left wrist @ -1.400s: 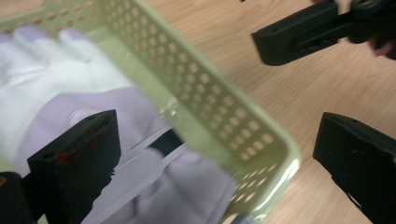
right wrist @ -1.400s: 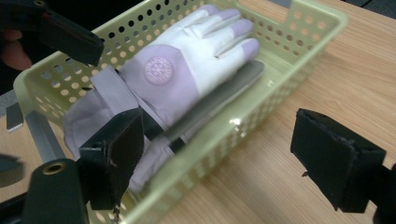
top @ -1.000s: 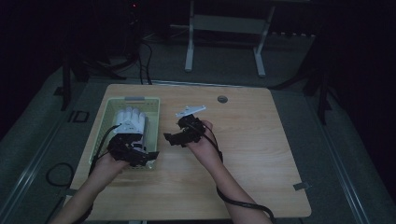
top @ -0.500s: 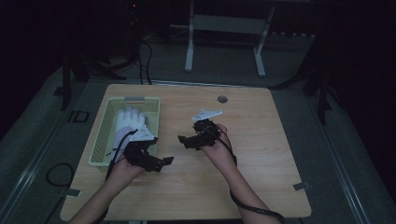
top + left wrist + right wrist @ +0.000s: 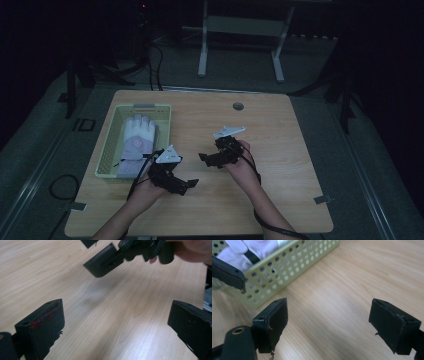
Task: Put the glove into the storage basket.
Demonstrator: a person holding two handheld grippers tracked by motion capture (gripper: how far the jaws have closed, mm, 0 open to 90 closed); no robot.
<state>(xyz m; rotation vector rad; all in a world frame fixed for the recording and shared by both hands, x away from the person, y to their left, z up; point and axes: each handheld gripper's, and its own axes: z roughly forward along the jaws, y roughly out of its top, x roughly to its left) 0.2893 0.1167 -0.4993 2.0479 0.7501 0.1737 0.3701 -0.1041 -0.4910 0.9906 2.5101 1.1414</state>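
A pale green perforated basket (image 5: 109, 159) stands at the table's left, and a white glove (image 5: 136, 140) lies flat inside it. My left gripper (image 5: 187, 183) hovers just right of the basket's near corner, open, with nothing between its jaws. My right gripper (image 5: 206, 160) is a short way further right, also open and empty, its jaws pointing left toward the left gripper. In the left gripper view my own gripper (image 5: 115, 327) frames bare wood, with a jaw of the right gripper (image 5: 105, 261) ahead. In the right gripper view my gripper (image 5: 332, 325) faces the basket (image 5: 287, 272) and the glove (image 5: 249, 250).
The wooden table (image 5: 280, 200) has a small round grommet (image 5: 238, 106) near its far edge. A metal frame (image 5: 240, 30) stands on the dark floor behind. Cables trail off the table's left side.
My left gripper has come out of the basket and moved right and nearer over the table. My right gripper has shifted right and slightly nearer. The glove stays in the basket.
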